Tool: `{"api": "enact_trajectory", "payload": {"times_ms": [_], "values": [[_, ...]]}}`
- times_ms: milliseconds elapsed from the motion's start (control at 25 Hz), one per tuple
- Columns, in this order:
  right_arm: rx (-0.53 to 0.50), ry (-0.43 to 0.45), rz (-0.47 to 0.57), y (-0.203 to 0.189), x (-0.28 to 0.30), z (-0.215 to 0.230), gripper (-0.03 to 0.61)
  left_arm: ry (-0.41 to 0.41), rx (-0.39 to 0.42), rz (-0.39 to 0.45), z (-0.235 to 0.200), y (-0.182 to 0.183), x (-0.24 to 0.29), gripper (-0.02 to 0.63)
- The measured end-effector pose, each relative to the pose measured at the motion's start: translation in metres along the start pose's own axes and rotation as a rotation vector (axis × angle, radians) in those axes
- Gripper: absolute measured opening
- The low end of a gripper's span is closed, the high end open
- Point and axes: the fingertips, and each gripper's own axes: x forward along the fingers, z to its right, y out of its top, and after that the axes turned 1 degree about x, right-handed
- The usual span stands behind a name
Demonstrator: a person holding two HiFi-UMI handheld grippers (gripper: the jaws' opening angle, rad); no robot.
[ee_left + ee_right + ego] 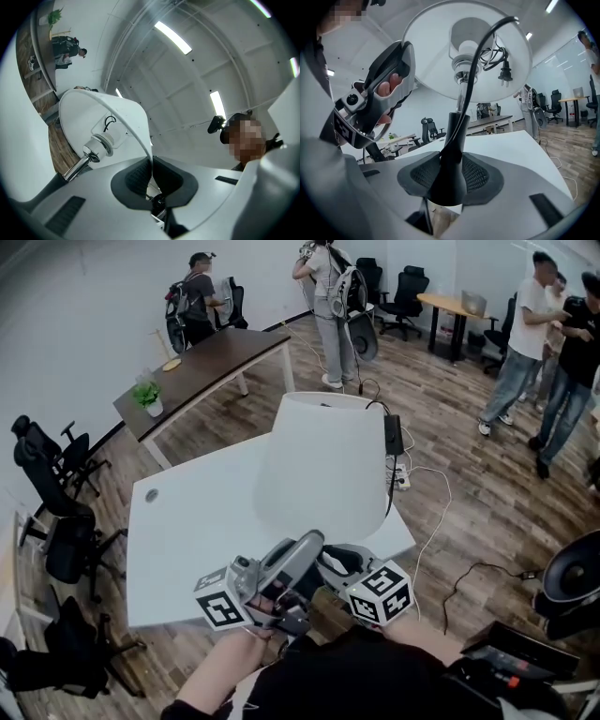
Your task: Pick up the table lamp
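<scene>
The table lamp hangs in the air between both grippers, over the white table (187, 521). Its white lampshade (323, 460) fills the middle of the head view. My left gripper (151, 174) is shut on the thin rim of the lampshade (117, 110), and the bulb socket (100, 144) and chrome stem show inside the shade. My right gripper (451, 174) is shut on the lamp's black stem (453, 140), below the shade (426, 61). The black cord with its plug (505, 72) loops up into the shade. In the head view both grippers (281, 582) sit close together at the shade's near edge.
A brown desk (211, 362) with a small potted plant (148, 395) stands behind the table. Black office chairs (56, 474) line the left wall. A power strip and cables (401, 474) lie on the wood floor at right. Several people stand at the back and right.
</scene>
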Motion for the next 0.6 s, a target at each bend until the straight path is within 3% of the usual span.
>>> {"api": "enact_trajectory", "payload": {"times_ms": [600], "values": [[-0.073, 0.005, -0.051, 0.004, -0.054, 0.018, 0.155, -0.002, 0.025, 0.040, 0.020, -0.029, 0.035, 0.017]]}}
